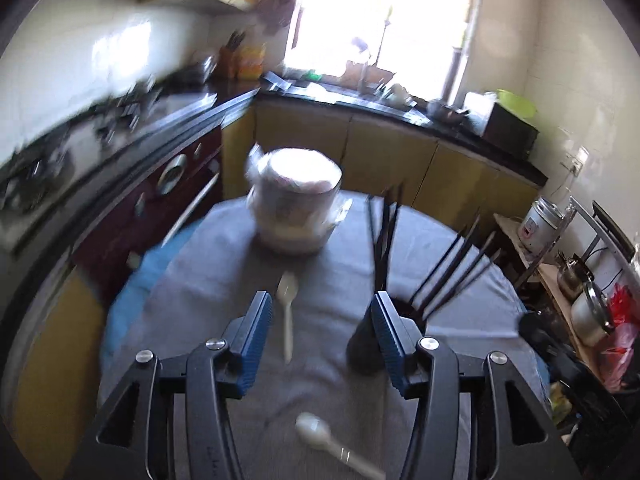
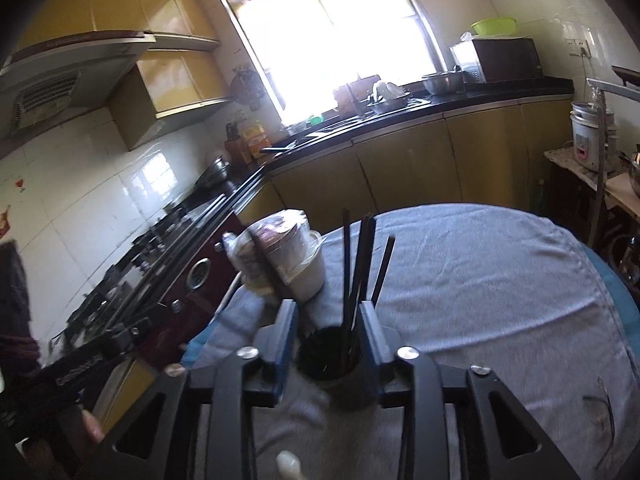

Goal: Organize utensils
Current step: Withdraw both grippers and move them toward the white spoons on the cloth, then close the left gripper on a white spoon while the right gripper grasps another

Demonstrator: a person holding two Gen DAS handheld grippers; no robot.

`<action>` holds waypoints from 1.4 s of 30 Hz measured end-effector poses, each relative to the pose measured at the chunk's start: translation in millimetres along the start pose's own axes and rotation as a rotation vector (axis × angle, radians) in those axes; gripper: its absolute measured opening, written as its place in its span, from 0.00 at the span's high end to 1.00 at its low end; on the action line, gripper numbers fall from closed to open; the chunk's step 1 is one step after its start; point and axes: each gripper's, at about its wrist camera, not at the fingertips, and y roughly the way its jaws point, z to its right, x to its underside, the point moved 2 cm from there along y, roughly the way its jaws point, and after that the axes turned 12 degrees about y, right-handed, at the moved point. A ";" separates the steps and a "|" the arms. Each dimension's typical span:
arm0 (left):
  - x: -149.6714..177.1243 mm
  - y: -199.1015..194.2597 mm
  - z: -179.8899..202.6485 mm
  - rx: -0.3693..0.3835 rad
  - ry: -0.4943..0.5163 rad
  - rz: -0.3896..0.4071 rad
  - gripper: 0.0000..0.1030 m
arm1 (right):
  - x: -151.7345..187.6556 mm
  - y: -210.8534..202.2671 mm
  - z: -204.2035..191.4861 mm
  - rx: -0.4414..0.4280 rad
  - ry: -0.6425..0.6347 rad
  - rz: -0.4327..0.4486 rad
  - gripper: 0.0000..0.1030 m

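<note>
Nearest, at the bottom of the left view, a white plastic spoon [image 1: 320, 436] lies on the grey tablecloth [image 1: 224, 280]. Above it the left gripper [image 1: 322, 316] stands spread, empty, a second white spoon [image 1: 288, 308] between its pads. Centre of the right view, the right gripper [image 2: 328, 320] is spread around, not pinching, the dark round holder [image 2: 328, 354] of black chopsticks [image 2: 356, 264]. Beyond sits a plastic-wrapped white tub [image 1: 296, 204].

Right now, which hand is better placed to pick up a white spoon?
Probably left. The open left gripper faces a white spoon between its fingers; the right gripper frames the chopstick cup.
</note>
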 end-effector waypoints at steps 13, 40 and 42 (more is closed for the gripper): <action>146.9 -5.3 -25.4 0.058 -0.130 -0.239 0.48 | 128.7 -40.2 20.8 -0.048 -0.067 -0.264 0.37; 113.7 72.7 -73.4 0.066 -0.173 -0.311 0.48 | 188.7 144.8 -1.1 0.044 -0.356 -0.672 0.69; 110.5 80.8 -73.7 0.074 -0.173 -0.322 0.48 | 192.2 146.3 -5.5 0.091 -0.420 -0.654 0.81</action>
